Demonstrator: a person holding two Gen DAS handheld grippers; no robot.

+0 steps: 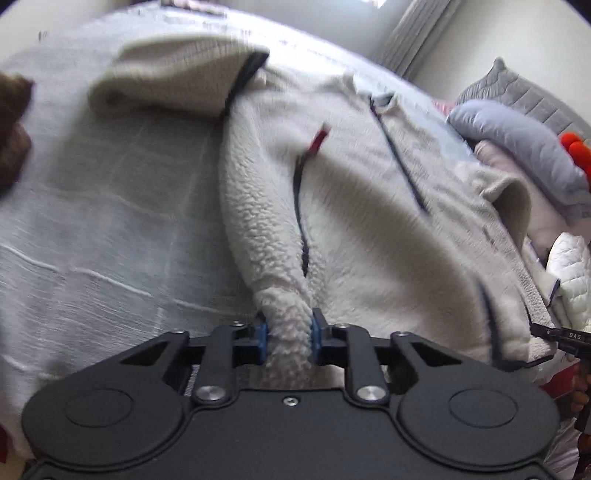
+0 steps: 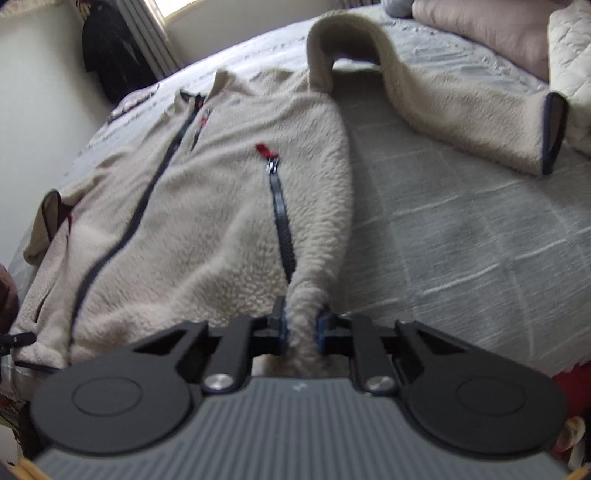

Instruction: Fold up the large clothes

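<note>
Broad bare stretches of the bed lie open beside the fleece jacket, on the side where its sleeve arcs across near the far edge. At that far edge, a pink pillow and a white quilted piece crowd the corner. Opposite, a brown object, blurred, perhaps a plush toy, sits at the bed's edge.
</note>
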